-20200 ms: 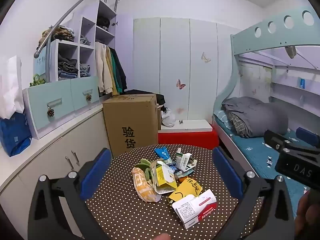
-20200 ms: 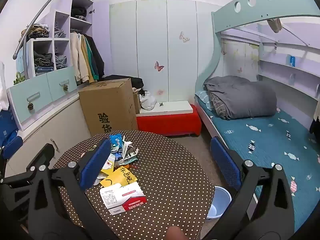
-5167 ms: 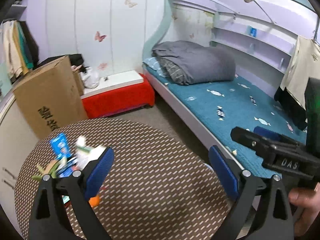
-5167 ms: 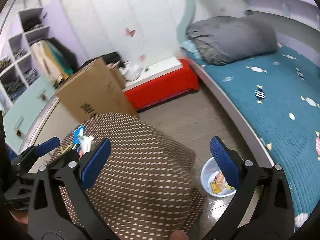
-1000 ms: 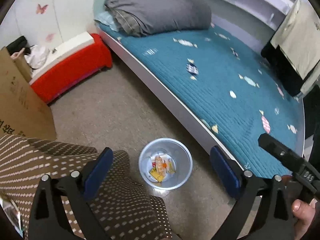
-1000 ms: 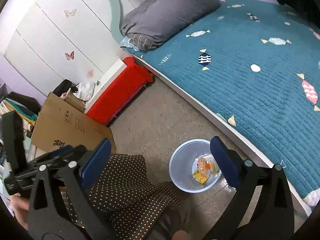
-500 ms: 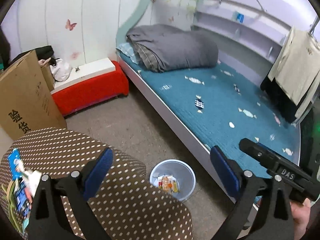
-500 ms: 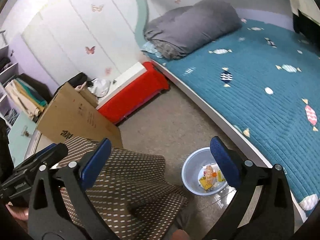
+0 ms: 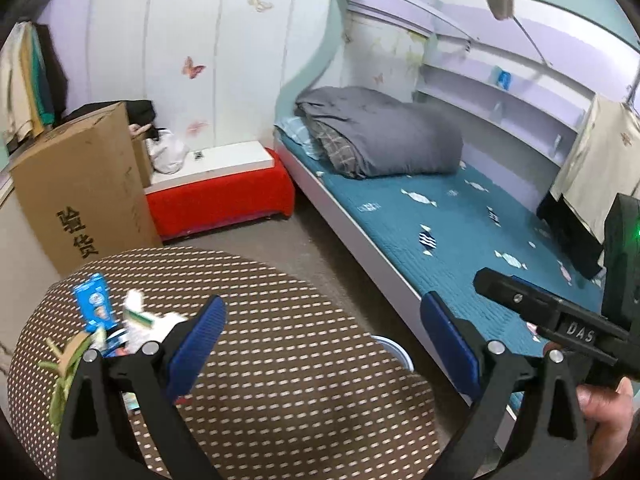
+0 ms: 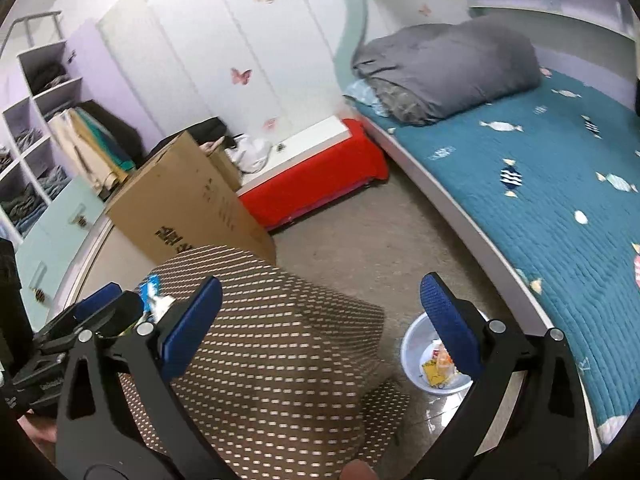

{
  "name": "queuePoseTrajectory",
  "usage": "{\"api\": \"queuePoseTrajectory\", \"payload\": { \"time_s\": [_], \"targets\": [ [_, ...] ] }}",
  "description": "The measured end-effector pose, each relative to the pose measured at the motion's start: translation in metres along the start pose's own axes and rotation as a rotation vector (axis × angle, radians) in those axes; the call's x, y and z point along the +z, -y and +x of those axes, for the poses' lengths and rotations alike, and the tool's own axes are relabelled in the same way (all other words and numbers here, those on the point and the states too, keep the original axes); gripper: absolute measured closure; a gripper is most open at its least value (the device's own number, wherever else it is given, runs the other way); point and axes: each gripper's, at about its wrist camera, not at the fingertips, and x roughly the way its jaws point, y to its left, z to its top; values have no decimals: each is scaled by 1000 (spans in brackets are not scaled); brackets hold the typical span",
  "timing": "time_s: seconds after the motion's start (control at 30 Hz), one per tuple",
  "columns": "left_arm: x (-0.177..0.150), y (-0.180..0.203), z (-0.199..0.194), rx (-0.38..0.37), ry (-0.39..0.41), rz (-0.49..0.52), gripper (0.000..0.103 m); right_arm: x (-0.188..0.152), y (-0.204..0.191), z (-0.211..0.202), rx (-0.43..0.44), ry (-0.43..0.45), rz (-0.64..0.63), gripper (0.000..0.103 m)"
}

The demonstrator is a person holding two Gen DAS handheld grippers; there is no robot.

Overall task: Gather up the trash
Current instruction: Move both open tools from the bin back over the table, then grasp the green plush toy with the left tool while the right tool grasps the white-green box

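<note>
Both jaws spread, nothing held: left gripper (image 9: 320, 336) and right gripper (image 10: 320, 312). Left view has swung up from over the bin (image 10: 434, 360) back toward the table (image 9: 280, 360) within the last second. Bin already holds wrappers; remaining trash pile (image 9: 104, 328) sits at the table's left edge. Likely next: another pickup.

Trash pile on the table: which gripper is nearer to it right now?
Left. The left gripper hovers over the table beside the trash pile; the right gripper sits toward the bin, farther off.
</note>
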Motion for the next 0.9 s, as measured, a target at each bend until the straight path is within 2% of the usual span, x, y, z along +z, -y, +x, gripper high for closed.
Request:
{"api": "queuePoseTrajectory", "payload": {
  "time_s": [0.1,0.3,0.53,0.73,0.9],
  "targets": [
    [-7,-20,-14,29,28,-25,8,-4,-23,9,33,-22,-51,6],
    [-26,-74,-41,133,66,-104,8,-19,-73,37,85,-90,-153,6],
    [-59,-151,-63,238,59,-232,8,-41,-123,77,139,-175,-255,6],
    [-84,-203,-62,323,21,-285,8,-51,-144,94,167,-221,-293,6],
    [-101,-242,-36,355,-55,-317,8,-56,-149,100,155,-241,-303,6]
  ]
}}
